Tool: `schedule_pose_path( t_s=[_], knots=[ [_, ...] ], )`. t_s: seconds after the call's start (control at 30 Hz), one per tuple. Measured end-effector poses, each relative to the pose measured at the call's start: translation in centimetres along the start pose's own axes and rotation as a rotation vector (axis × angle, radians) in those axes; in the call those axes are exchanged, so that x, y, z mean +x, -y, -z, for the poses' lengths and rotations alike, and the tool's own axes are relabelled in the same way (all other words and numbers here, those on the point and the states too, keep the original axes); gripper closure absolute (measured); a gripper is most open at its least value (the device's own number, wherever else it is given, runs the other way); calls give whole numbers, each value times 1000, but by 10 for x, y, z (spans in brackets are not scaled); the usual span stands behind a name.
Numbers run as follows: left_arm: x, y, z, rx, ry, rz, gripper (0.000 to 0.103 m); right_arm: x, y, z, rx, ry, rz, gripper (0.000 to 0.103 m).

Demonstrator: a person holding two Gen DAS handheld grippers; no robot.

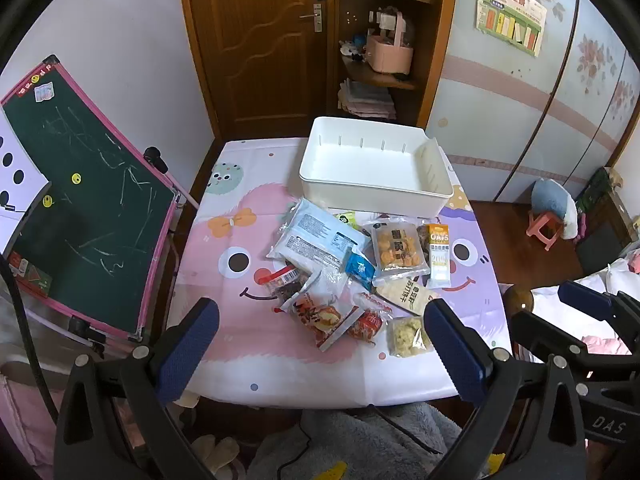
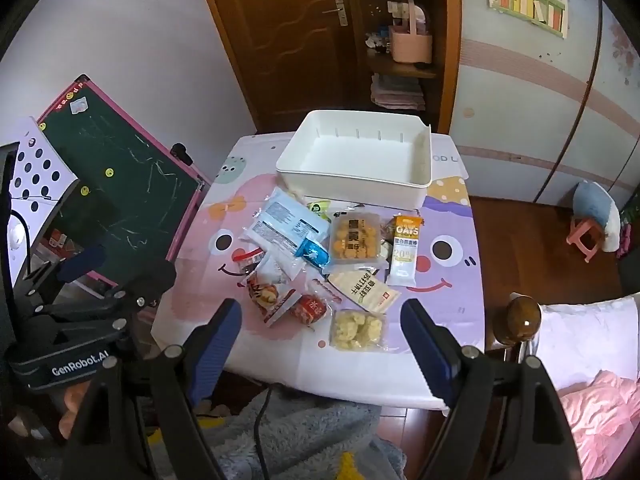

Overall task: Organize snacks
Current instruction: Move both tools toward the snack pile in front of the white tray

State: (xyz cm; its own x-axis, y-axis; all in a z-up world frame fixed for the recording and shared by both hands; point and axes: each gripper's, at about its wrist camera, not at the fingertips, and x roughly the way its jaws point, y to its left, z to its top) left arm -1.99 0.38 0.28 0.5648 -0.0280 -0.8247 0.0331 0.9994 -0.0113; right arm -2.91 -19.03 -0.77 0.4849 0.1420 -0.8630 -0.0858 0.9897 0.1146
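Room: wooden door and a shelf unit behind the worktop, which wears a pink and lilac cartoon cloth; green chalkboard at its left.
Hidden: green packet is mostly covered by its neighbours; small print on the packs is unreadable.
Bin: white storage bin at the far edge, nothing inside.
Snacks: loose heap just in front of the bin; oats bar lies with its long axis running near to far; yellow biscuit pack beside it; clear popcorn bag nearest.
Left tool: wide open, holding nothing, over the near edge.
Right tool: wide open, holding nothing.
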Motion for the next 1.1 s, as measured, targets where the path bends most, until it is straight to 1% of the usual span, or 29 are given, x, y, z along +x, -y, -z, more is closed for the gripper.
schedule_pose_path(
  t_s=[0.33, 0.83, 1.1],
  knots=[
    [4, 4, 1, 7, -13, 8, 1, 5, 6, -4, 15, -18, 3, 21],
    [20, 7, -18, 36, -39, 19, 1, 14, 13, -12, 29, -31, 13, 21],
    [27, 6, -22, 42, -54, 22, 1, 19, 13, -11, 29, -37, 12, 21]
  ],
)
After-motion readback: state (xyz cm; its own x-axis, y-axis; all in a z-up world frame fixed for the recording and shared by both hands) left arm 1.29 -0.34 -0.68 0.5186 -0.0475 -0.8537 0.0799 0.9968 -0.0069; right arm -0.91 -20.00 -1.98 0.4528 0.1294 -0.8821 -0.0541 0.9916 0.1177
